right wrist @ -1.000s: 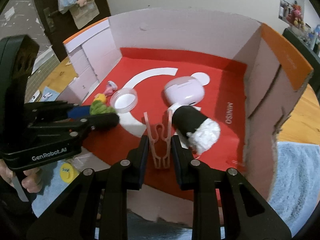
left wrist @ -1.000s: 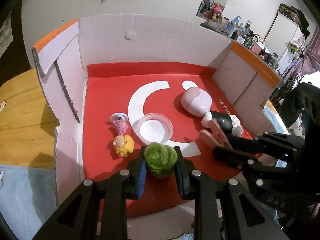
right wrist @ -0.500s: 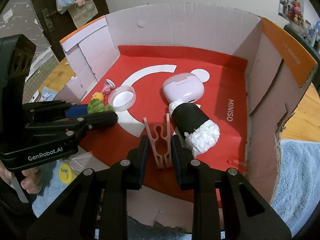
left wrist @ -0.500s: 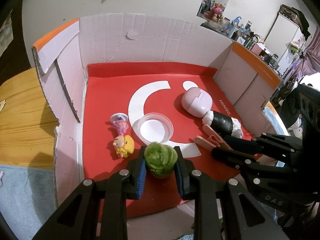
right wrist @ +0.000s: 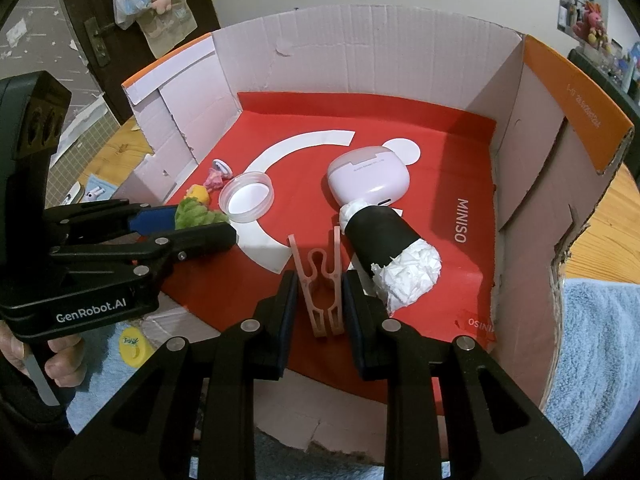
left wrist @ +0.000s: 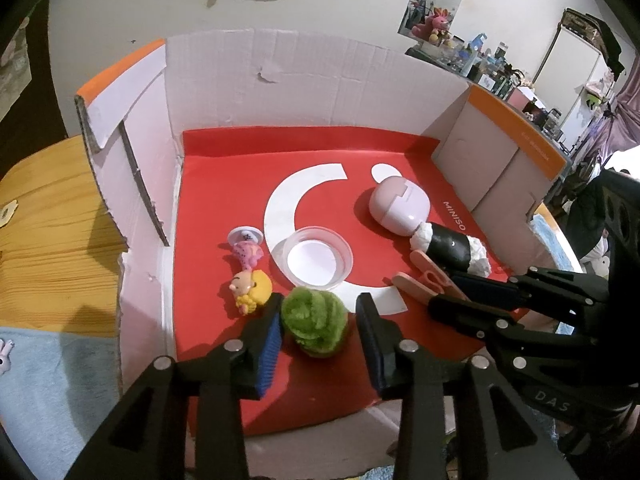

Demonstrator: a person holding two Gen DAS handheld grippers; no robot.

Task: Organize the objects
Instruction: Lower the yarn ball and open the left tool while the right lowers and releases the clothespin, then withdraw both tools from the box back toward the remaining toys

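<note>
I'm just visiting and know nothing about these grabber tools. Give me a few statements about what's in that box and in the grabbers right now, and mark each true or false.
1. The left gripper has its fingers around a green fuzzy ball. True.
2. The right gripper has a yellow bottle cap between its fingers. False: a pink clip is there.
3. The clear round dish holds the pink earbud case. False: the dish looks empty; the case lies apart.
4. The black roll has white paper at both ends. True.

Back half of the box floor (left wrist: 248, 168) is wide open; clear dish (left wrist: 318, 258) and pink case (left wrist: 398, 206) crowd the middle.
</note>
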